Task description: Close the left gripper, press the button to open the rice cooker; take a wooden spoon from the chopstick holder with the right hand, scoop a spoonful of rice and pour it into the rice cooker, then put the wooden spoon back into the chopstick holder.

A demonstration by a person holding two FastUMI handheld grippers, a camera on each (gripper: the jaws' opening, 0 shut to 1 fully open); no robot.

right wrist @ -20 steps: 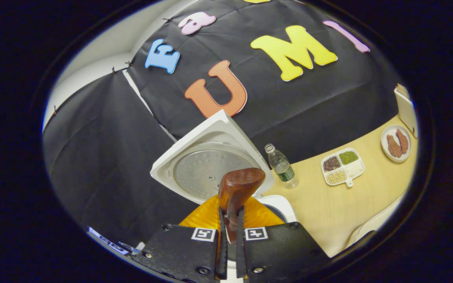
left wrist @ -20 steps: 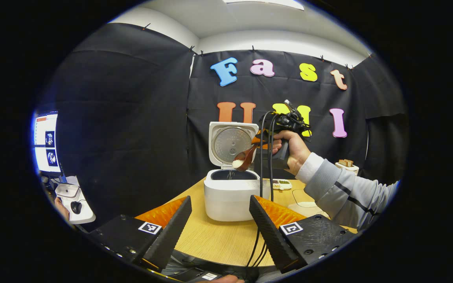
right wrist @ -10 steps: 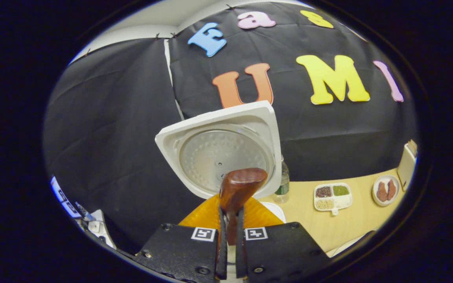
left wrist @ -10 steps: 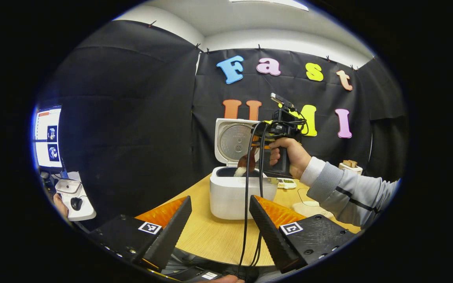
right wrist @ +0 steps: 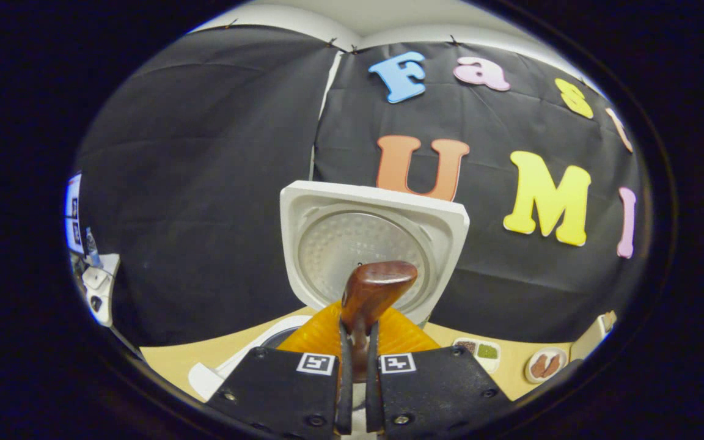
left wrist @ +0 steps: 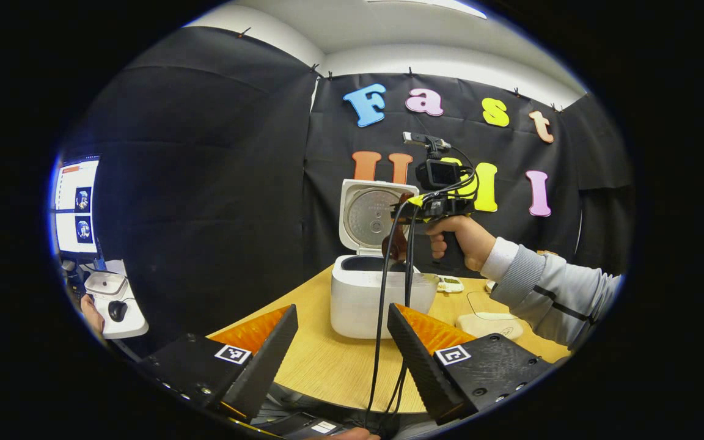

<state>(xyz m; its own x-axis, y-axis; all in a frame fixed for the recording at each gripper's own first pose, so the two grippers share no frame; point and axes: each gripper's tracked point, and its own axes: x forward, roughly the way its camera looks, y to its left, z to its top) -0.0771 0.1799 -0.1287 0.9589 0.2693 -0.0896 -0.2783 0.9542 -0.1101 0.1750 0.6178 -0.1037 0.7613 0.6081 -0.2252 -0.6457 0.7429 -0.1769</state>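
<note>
Holding the wooden spoon (right wrist: 369, 293) over the rice cooker (left wrist: 382, 293), centre frame.
Right gripper (right wrist: 357, 391) pinches its upright handle; left gripper (left wrist: 343, 348) spread, low foreground.

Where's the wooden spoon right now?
The wooden spoon is clamped in the right gripper, held above the open rice cooker in front of its raised lid.

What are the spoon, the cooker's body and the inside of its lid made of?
Spoon: wood, seemingly varnished; reddish-brown with a sheen. Cooker body: probably white matte plastic. Lid's inner plate: looks like metal; dull silver, dimpled.
</note>
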